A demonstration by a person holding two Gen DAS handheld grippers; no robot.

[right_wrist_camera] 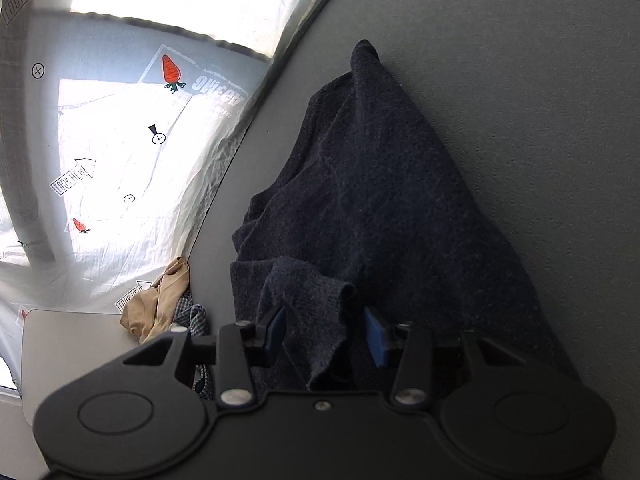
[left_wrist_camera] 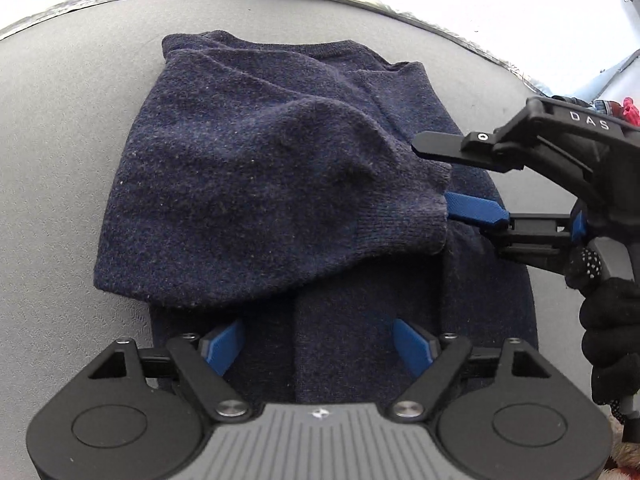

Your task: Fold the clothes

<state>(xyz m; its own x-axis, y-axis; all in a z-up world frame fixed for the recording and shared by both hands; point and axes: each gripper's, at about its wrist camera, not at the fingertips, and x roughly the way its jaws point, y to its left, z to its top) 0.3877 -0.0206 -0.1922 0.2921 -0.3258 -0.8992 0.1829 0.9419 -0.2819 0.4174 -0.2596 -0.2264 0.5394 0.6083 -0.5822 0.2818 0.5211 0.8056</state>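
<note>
Left tongs (left_wrist_camera: pixel 318 346) spread apart, hovering low over near part of navy sweater (left_wrist_camera: pixel 256 184) lying on grey counter (left_wrist_camera: pixel 60 160). Right tongs (right_wrist_camera: pixel 325 334) gaping around sweater's ribbed cuff (left_wrist_camera: pixel 434 216), one pad tucked beneath; grip hard to confirm. Gloved hand (left_wrist_camera: pixel 610 332) cut off at frame edge. Beyond, crumpled clothes (right_wrist_camera: pixel 160 300) partly hidden.

One sweater (left_wrist_camera: pixel 256 184), two grippers (left (left_wrist_camera: pixel 320 346), right (right_wrist_camera: pixel 325 334)).

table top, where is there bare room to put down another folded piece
Bare grey table lies left of the navy sweater, and a strip runs between its collar and the far edge. The sweater's right side is crowded by the right hand-held gripper; clothes pile beyond that edge.
</note>
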